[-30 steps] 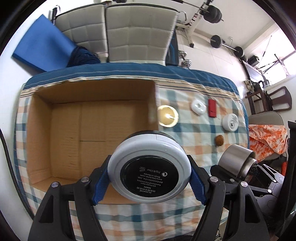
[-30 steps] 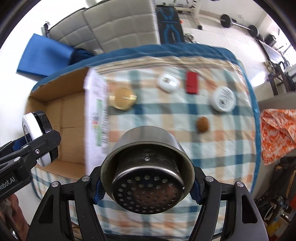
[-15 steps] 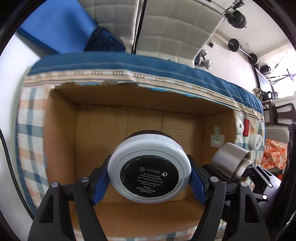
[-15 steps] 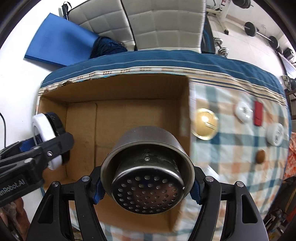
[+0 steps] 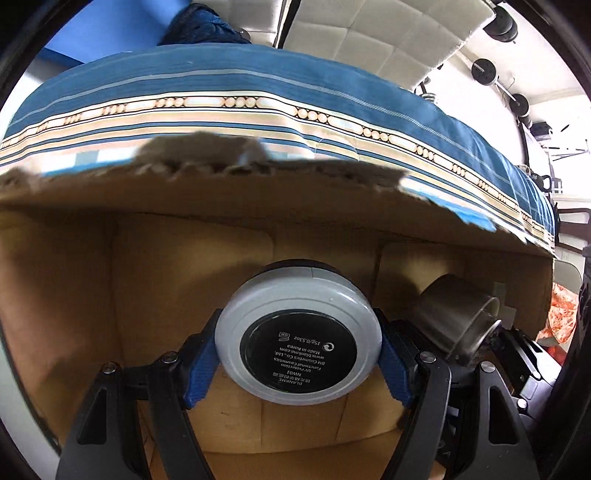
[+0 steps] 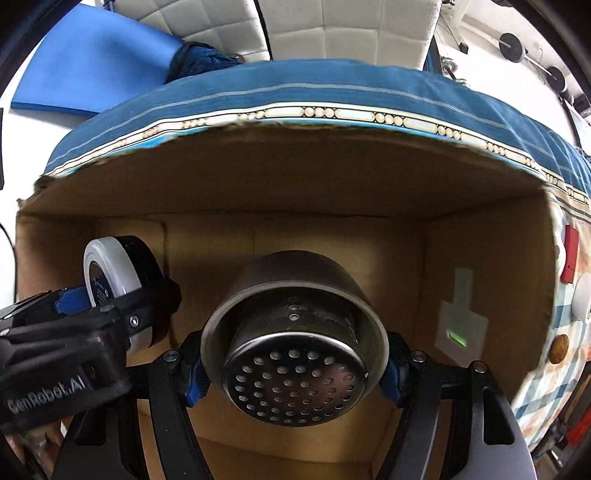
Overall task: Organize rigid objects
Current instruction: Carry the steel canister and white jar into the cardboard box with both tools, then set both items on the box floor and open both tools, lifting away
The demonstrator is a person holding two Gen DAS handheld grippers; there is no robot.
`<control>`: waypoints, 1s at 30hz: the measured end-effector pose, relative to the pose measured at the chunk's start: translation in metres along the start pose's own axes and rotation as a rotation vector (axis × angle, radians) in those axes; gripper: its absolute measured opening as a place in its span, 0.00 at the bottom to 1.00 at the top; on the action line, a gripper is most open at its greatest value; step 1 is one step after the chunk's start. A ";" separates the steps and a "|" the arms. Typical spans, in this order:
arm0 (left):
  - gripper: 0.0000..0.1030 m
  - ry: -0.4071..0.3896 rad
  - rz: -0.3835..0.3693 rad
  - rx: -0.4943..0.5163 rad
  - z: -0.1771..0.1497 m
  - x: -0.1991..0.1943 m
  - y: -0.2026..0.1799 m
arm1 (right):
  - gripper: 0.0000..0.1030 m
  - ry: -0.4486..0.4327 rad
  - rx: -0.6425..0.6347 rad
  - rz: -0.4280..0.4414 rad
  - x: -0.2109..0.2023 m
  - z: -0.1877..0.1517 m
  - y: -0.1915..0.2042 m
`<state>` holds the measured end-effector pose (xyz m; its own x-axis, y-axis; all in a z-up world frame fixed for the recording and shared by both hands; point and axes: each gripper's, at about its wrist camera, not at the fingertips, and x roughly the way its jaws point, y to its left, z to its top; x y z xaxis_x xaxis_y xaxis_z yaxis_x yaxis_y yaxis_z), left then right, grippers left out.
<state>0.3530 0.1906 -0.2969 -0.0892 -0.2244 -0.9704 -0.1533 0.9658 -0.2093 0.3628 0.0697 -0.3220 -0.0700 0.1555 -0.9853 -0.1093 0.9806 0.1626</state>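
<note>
My left gripper [image 5: 297, 360] is shut on a round white-and-black cosmetic compact [image 5: 298, 336] and holds it inside the open cardboard box [image 5: 184, 258], near the left side. The compact also shows in the right wrist view [image 6: 110, 275]. My right gripper [image 6: 293, 363] is shut on a steel perforated cup [image 6: 293, 343] and holds it inside the same box [image 6: 480, 258], to the right of the compact. The cup also shows in the left wrist view [image 5: 458, 321]. The box floor under both is bare cardboard.
The box stands on a checked and blue-striped cloth [image 6: 332, 96]. Right of the box lie a red block [image 6: 570, 253], a white round jar [image 6: 583, 299] and a brown nut [image 6: 558, 353]. Grey cushions [image 6: 351, 29] and a blue mat [image 6: 92, 62] lie beyond.
Both grippers have moved left and down from over the cloth into the box, each keeping its object. The box walls now fill both views.
</note>
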 end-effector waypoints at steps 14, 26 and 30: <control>0.72 0.060 0.012 -0.028 0.002 0.001 0.003 | 0.80 0.039 -0.002 -0.022 0.013 0.012 0.005; 0.92 0.000 0.027 -0.011 -0.017 -0.052 0.003 | 0.90 0.017 -0.009 -0.046 -0.018 -0.011 -0.003; 1.00 -0.050 0.048 0.004 -0.036 -0.069 0.007 | 1.00 0.001 0.000 -0.030 -0.029 -0.029 -0.002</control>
<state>0.3221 0.2085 -0.2271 -0.0474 -0.1713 -0.9841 -0.1457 0.9758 -0.1629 0.3362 0.0597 -0.2919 -0.0673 0.1260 -0.9897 -0.1112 0.9849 0.1329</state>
